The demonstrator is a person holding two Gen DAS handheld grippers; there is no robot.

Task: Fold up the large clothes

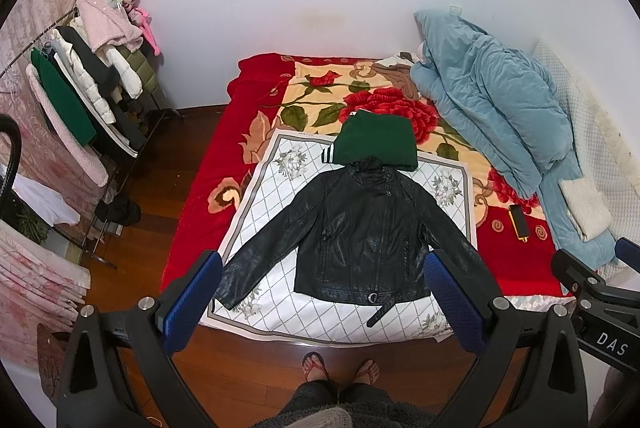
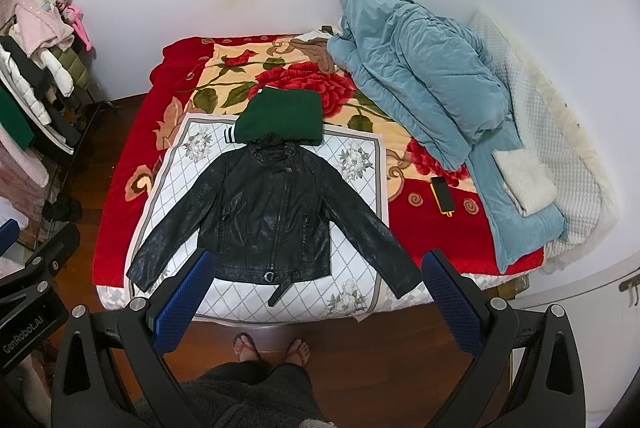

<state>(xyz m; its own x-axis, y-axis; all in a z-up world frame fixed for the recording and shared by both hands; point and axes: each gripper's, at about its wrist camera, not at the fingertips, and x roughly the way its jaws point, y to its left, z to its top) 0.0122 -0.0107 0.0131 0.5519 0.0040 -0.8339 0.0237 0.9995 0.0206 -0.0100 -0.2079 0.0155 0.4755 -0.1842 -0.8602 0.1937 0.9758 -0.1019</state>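
Left wrist view showed the jacket (image 1: 360, 232) flat on the cloth (image 1: 276, 163), collar pointing away, sleeves splayed sideways, with both the left gripper (image 1: 324, 296) and the right gripper (image 2: 316, 292) spread wide, empty, above its hem, each nearest its own sleeve.

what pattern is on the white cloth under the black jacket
A grey diamond lattice with pale flower motifs and a grey border on the white cloth, clearest in the right wrist view.

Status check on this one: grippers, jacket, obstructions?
Left gripper open, right gripper open, both empty. Black jacket flat, sleeves spread, unfolded. Green garment touching collar.
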